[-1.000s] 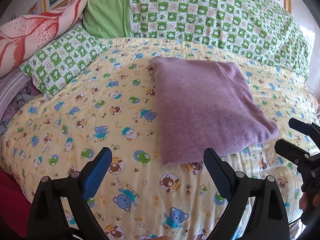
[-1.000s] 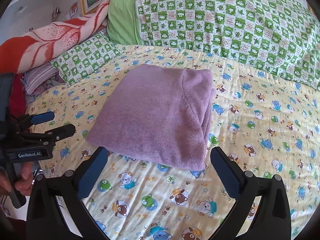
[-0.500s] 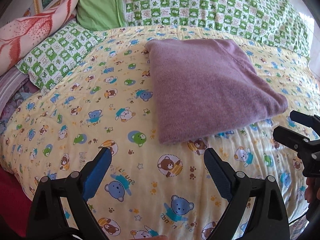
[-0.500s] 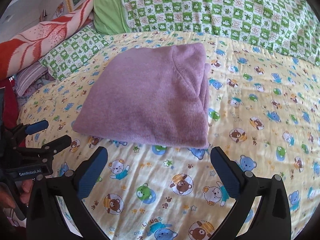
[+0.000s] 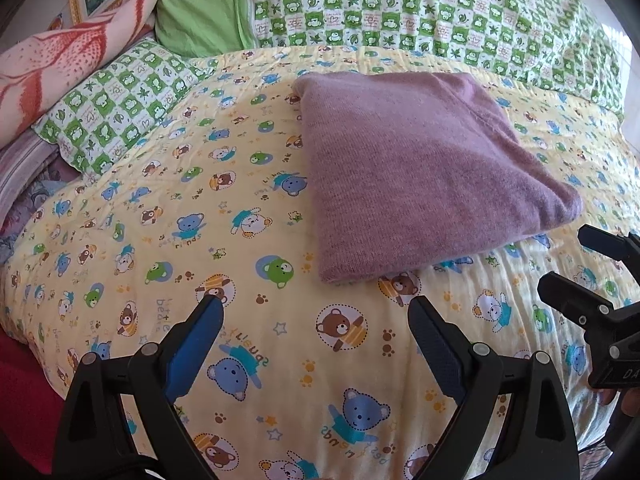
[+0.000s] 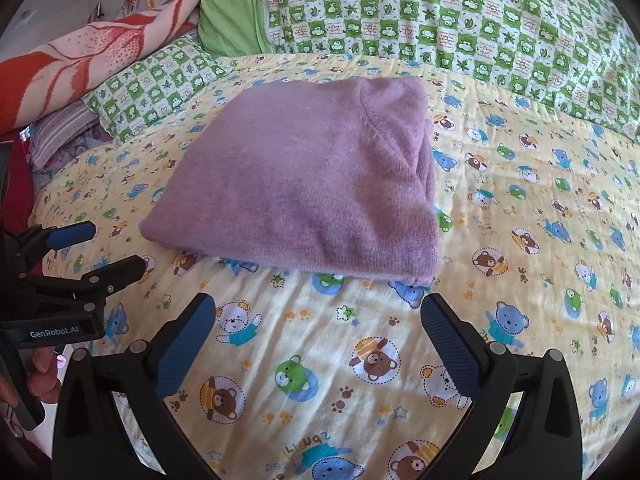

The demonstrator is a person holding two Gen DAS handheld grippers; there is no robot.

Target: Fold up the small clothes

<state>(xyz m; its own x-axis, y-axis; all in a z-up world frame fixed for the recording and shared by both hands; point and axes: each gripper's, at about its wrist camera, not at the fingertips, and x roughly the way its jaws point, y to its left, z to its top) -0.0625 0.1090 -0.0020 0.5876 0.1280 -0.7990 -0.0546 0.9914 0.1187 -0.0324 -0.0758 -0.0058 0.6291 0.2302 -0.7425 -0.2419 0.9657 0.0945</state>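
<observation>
Folded purple garment [image 5: 416, 168] lies ahead of both grippers; left gripper [image 5: 316, 320] and right gripper [image 6: 318, 318] held wide, empty, bare bedspread [image 6: 520, 240] around; far edge possibly untidy.

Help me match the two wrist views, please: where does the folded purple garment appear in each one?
Left wrist view: the folded purple garment lies right of centre, beyond the open left gripper.
Right wrist view: the garment lies at centre, slightly left, just beyond the open right gripper.
Shared landmark: the green checked pillow, left of the garment in both views.
</observation>
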